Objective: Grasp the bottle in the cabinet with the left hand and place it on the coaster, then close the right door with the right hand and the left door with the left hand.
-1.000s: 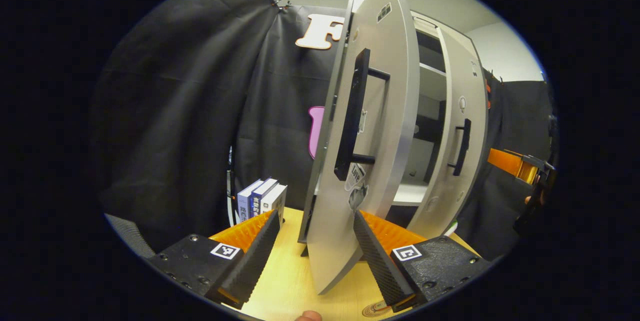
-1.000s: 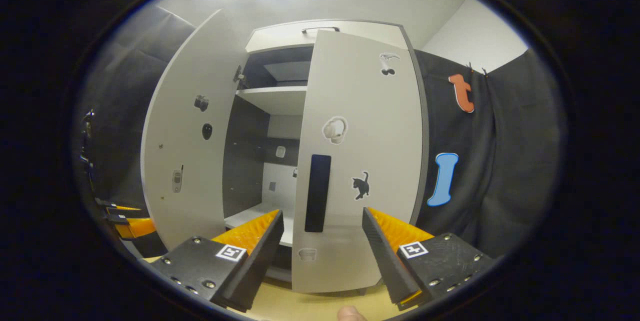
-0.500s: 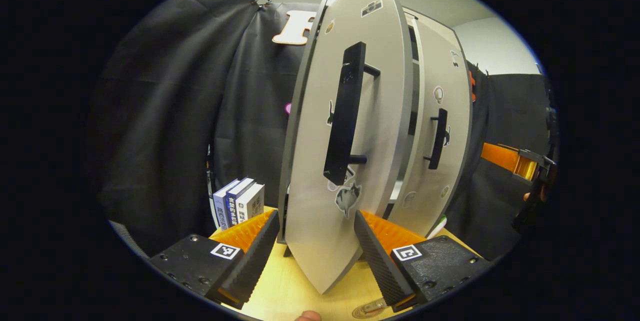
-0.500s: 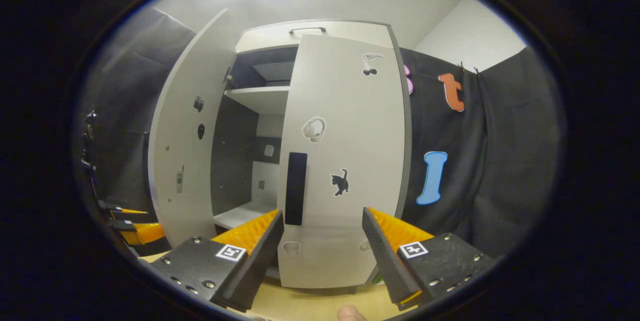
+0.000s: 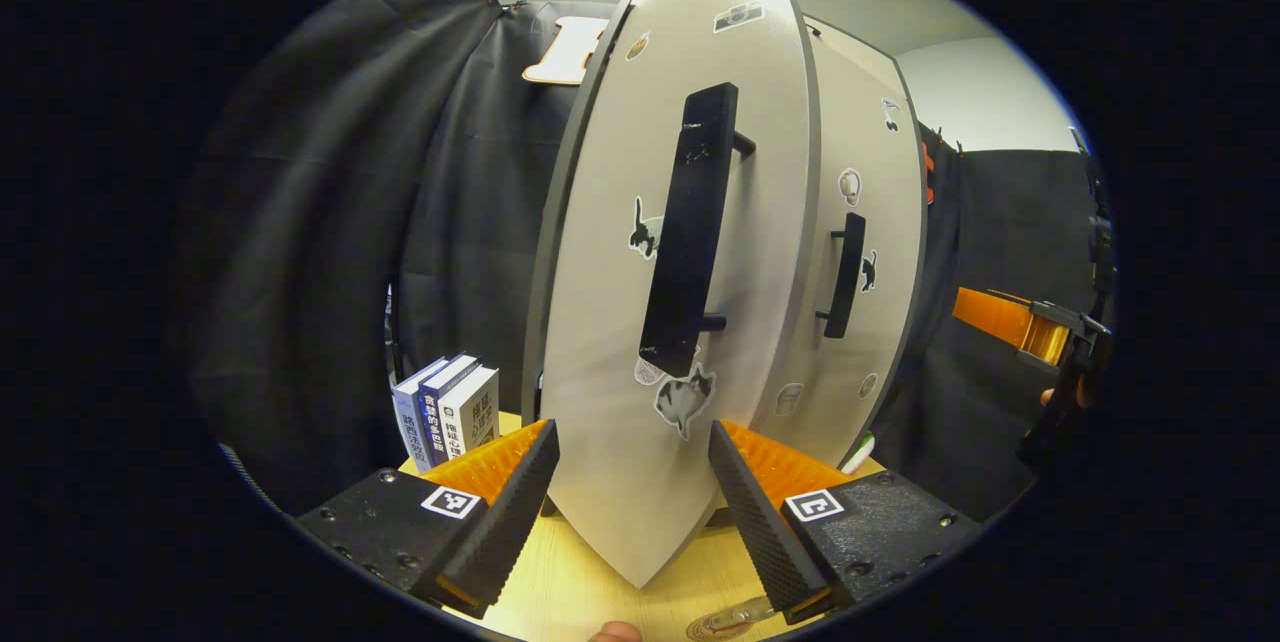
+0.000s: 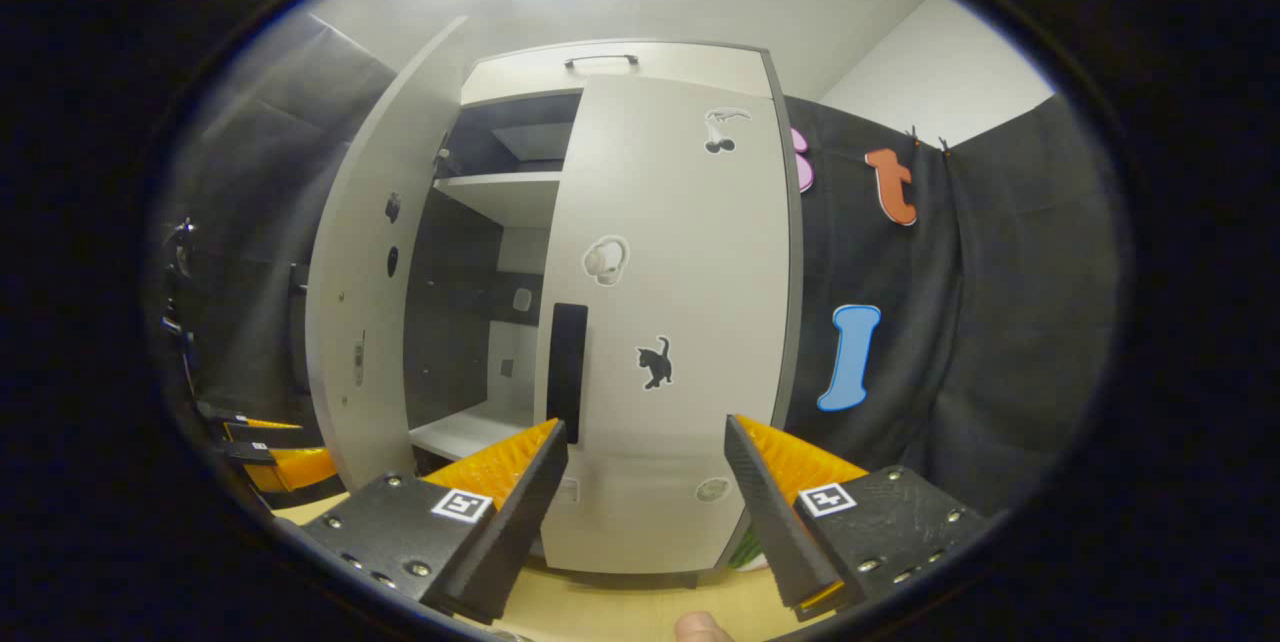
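- Black cloth walls back a pale wooden counter (image 5: 590, 582).
- Books (image 5: 447, 412) stand at the far left, beside the cabinet (image 6: 620, 62).
- Left claw (image 5: 628, 512): released, straddling the left door's (image 5: 610, 322) lower edge; door ajar.
- Right claw (image 6: 645, 512): released, before the near-shut right door (image 6: 690, 322).
- Coaster (image 5: 720, 625) partly visible; bottle's place unclear.

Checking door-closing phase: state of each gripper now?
Left gripper: open, holding nothing, at the left door.
Right gripper: open, holding nothing, facing the right door.
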Tool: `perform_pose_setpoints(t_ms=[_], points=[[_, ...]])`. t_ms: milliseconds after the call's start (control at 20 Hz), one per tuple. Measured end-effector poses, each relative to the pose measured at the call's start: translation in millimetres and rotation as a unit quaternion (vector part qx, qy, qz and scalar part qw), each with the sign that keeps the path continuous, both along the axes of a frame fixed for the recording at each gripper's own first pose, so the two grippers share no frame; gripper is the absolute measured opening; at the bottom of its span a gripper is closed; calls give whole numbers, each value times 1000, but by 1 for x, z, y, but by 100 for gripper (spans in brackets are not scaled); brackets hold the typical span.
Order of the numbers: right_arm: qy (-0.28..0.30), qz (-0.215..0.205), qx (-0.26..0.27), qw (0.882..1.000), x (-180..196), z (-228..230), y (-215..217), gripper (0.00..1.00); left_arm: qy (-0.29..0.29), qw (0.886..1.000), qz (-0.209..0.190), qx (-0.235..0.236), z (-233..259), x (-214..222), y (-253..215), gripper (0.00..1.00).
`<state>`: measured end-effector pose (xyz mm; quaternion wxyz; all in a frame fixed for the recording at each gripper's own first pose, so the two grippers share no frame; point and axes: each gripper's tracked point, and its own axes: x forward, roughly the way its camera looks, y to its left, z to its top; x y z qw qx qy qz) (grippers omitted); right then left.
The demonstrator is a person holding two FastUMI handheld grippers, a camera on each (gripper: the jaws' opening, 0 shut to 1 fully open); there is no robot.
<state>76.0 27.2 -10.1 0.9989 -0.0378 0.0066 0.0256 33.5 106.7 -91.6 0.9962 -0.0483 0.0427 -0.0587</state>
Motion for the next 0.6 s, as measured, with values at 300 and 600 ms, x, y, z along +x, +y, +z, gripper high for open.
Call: perform_pose_setpoints(t_ms=[300, 600], points=[[2, -3, 2, 1000, 0, -3, -2, 96, 1, 1000, -17, 2, -1, 1, -8, 95], [3, -10, 3, 1000, -1, -5, -9, 96, 4, 999, -46, 5, -3, 8, -36, 95]])
